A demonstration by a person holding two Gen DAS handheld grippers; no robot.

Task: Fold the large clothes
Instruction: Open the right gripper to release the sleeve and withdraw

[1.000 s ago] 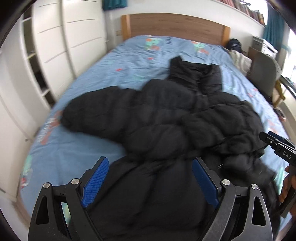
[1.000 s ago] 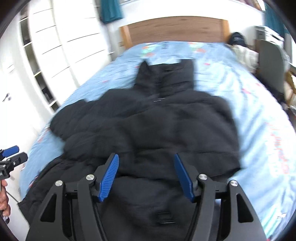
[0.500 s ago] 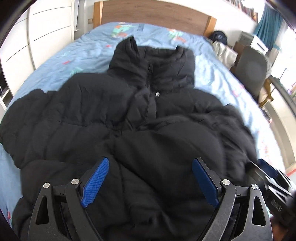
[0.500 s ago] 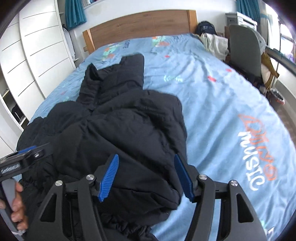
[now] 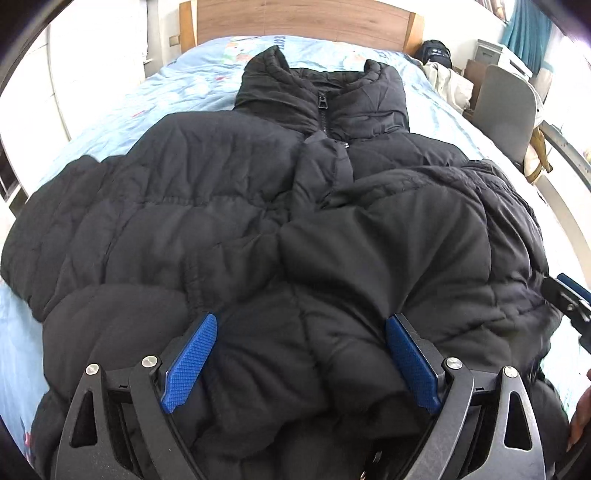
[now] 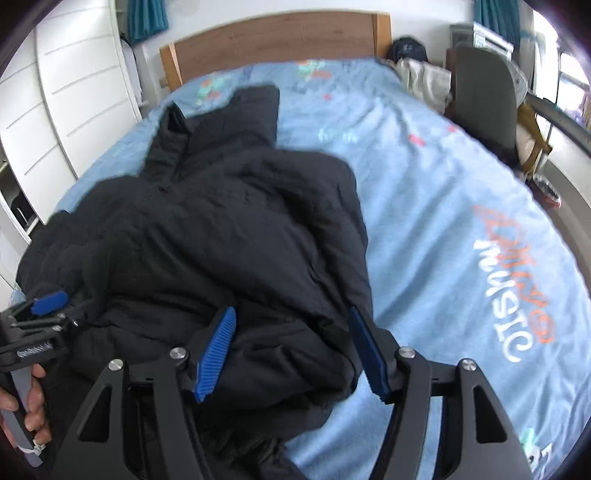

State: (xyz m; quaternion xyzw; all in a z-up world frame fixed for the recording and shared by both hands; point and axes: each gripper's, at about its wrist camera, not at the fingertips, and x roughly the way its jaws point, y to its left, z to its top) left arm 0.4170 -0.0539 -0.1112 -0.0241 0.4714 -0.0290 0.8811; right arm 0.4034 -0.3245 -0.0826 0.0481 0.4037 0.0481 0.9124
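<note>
Black puffer jacket (image 5: 229, 221) spread on the blue bed (image 6: 443, 192), collar toward the headboard (image 5: 295, 14); its hem is hidden beneath both tools. Left gripper (image 5: 301, 363) jaws wide, right gripper (image 6: 291, 350) jaws part-open, each straddling padding; whether either grips is unclear. Bare sheet lies right of the jacket.

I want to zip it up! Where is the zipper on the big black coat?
In the left wrist view the zipper pull sits at the top middle of the black coat, just under the stand-up collar, toward the wooden headboard.
</note>
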